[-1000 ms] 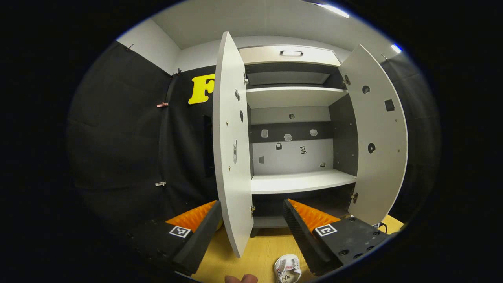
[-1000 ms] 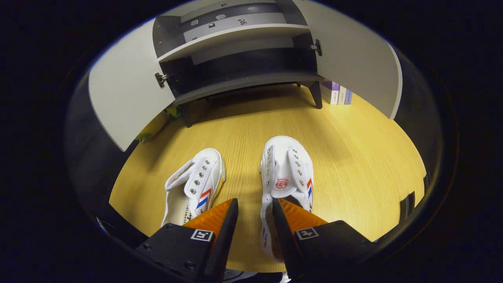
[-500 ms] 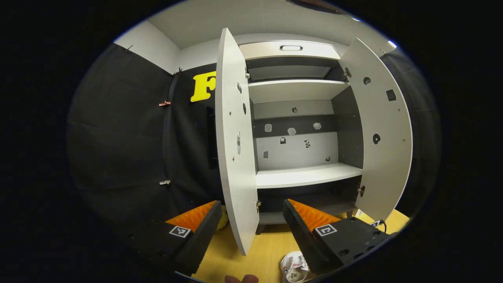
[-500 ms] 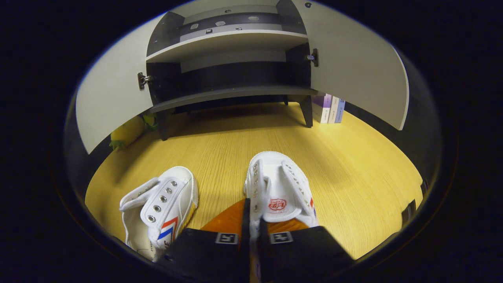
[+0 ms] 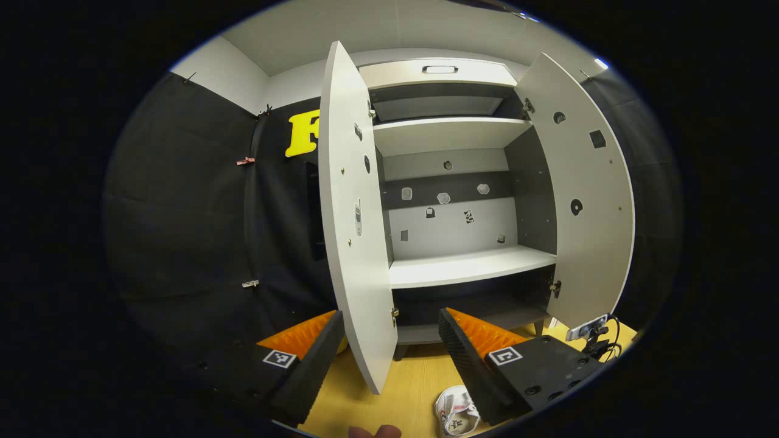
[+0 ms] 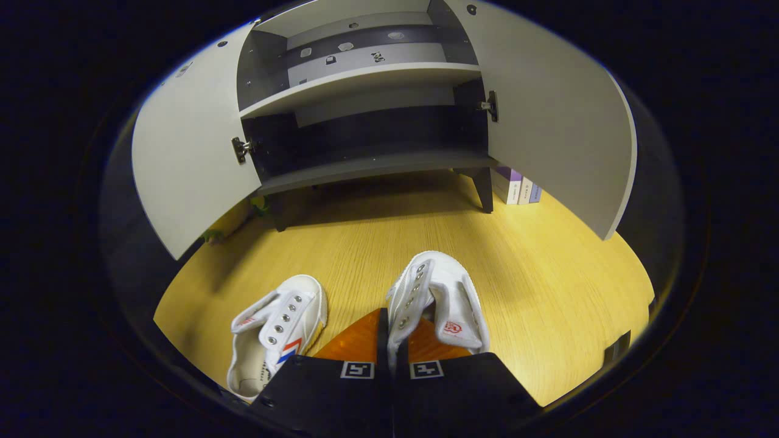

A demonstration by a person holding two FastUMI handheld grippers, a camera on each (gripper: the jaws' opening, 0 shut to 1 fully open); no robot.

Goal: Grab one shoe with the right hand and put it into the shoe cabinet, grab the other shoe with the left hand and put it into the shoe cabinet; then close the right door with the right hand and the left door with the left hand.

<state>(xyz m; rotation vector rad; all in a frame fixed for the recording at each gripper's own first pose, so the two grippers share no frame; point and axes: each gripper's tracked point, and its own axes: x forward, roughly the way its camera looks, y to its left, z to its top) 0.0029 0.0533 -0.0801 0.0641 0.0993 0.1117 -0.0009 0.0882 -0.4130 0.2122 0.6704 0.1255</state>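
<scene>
In the right gripper view, my right gripper (image 6: 386, 313) is shut on the side wall of a white canvas shoe (image 6: 447, 298), which tilts toe-forward over the wooden floor. The second white shoe (image 6: 280, 331), with a red and blue stripe, lies on the floor to its left. Ahead stands the shoe cabinet (image 6: 371, 164) with its left door (image 6: 182, 164) and right door (image 6: 548, 121) both wide open. In the left gripper view, my left gripper (image 5: 391, 316) is open and holds nothing. It faces the cabinet's white shelf (image 5: 468, 267) beside the left door (image 5: 350, 213). A shoe (image 5: 455, 412) peeks in below its right finger.
Several books (image 6: 520, 185) stand by the cabinet's right leg. A yellow and green toy (image 6: 234, 222) lies under the left door. The wooden floor (image 6: 548, 274) stretches between the shoes and the cabinet. A person's fingertip (image 5: 374, 432) shows at the bottom edge.
My right gripper went from open around the shoe's side to shut on it, and the shoe now tilts up off the floor. The left gripper only drifted slightly.
</scene>
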